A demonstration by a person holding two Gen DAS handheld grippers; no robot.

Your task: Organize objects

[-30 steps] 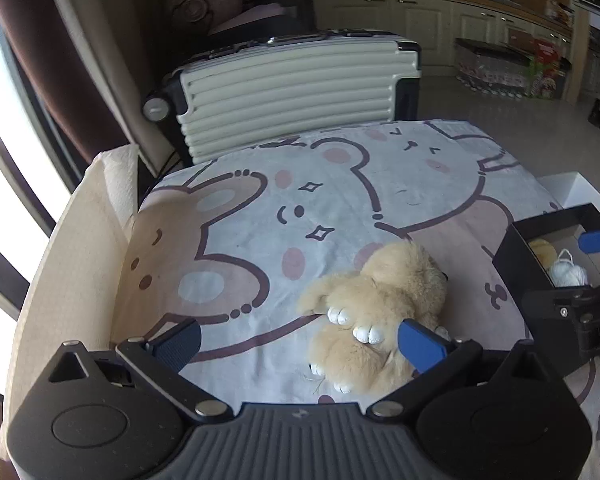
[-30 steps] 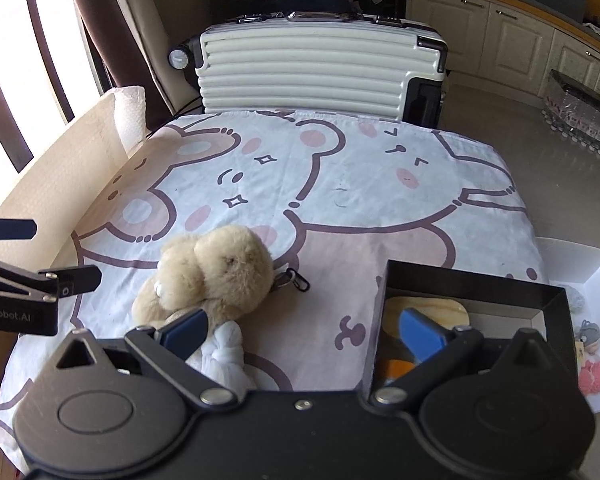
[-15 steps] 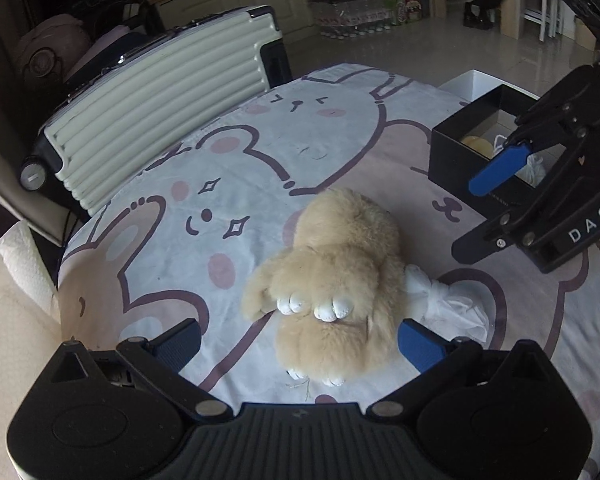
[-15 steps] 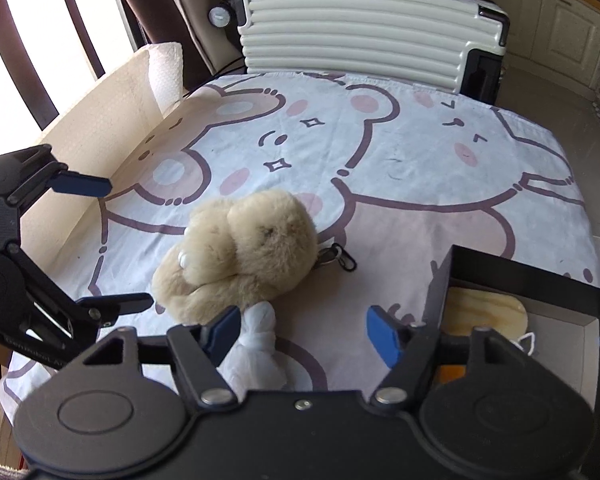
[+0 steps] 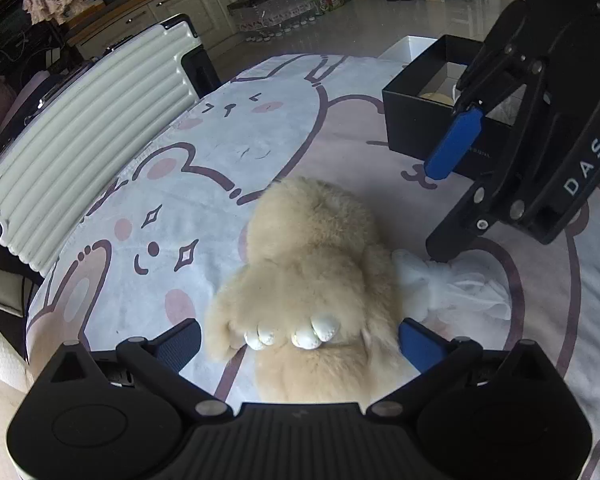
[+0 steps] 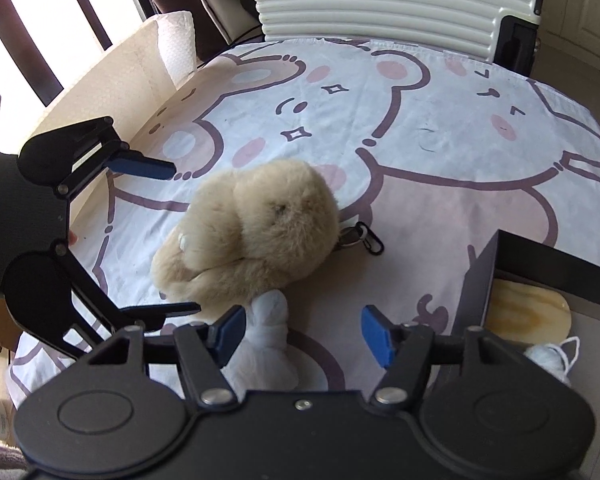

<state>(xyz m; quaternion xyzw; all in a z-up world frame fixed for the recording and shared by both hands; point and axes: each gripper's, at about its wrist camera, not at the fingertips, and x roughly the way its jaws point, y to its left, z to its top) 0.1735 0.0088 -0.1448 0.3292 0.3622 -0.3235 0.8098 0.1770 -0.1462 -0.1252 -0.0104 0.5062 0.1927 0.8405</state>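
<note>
A tan plush toy (image 5: 312, 264) lies on the cartoon-print sheet (image 5: 204, 152), paws toward the left wrist camera. My left gripper (image 5: 300, 340) is open with its jaws on either side of the plush, not closed on it. A white cloth bundle (image 5: 456, 288) lies against the plush's right side. In the right wrist view the plush (image 6: 256, 232) has a metal clasp (image 6: 360, 236), and the white bundle (image 6: 268, 328) lies by the left finger of my right gripper (image 6: 302, 330), which is open and empty. A black open box (image 6: 540, 264) stands at the right.
The box (image 5: 424, 120) holds a wooden piece (image 6: 528, 312) and a white yarn ball (image 6: 548, 360). A cream ribbed suitcase (image 6: 380, 4) stands behind the bed. A cardboard panel with bubble wrap (image 6: 112, 80) lines the left edge. A white tray (image 5: 408, 46) sits beyond the box.
My left gripper has closed in on the plush so its jaws now flank it. My right gripper has shifted left from the box toward the white bundle, and its jaws stand narrower.
</note>
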